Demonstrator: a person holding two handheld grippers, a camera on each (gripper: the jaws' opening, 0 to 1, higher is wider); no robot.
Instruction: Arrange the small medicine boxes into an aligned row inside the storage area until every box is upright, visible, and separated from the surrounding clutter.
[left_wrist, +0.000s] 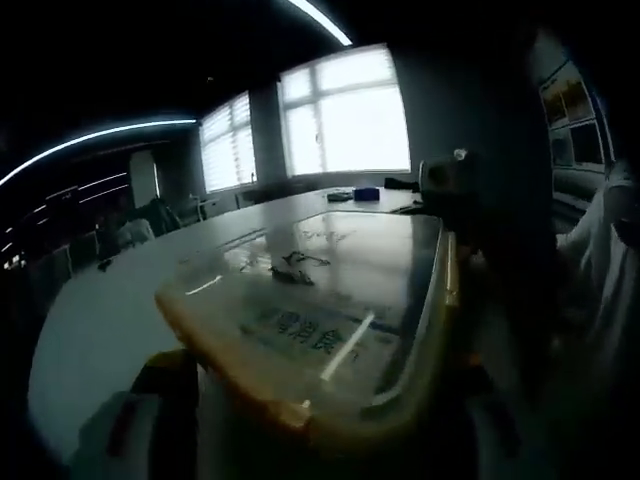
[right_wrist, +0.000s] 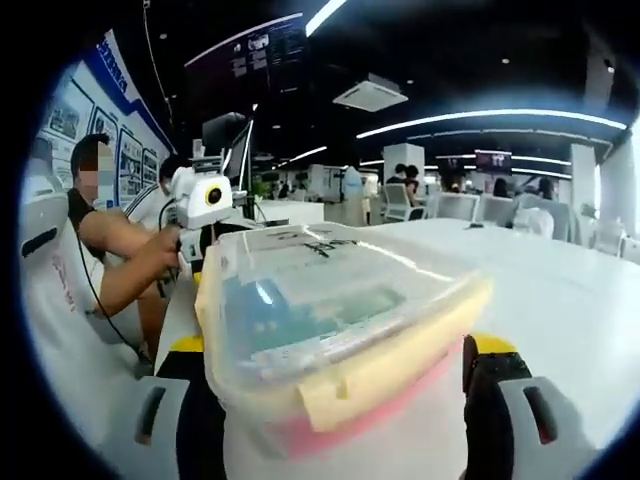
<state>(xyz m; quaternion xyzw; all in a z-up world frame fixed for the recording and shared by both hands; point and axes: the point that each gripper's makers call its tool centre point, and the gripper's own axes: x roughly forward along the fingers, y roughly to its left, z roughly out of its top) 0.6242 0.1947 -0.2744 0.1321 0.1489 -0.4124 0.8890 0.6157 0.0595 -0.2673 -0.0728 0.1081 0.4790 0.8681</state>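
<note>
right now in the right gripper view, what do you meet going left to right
person's forearm → other gripper's white camera box with yellow-ringed lens → clear lidded storage container held between the jaws → white table → white chairs far back

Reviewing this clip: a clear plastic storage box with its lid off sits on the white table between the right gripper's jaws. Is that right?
Not quite. The lid is on, not off: the right gripper view shows it closing the clear plastic storage box, with labels lying on top. The rest holds: the box sits on the white table between the jaws of the right gripper.
</note>
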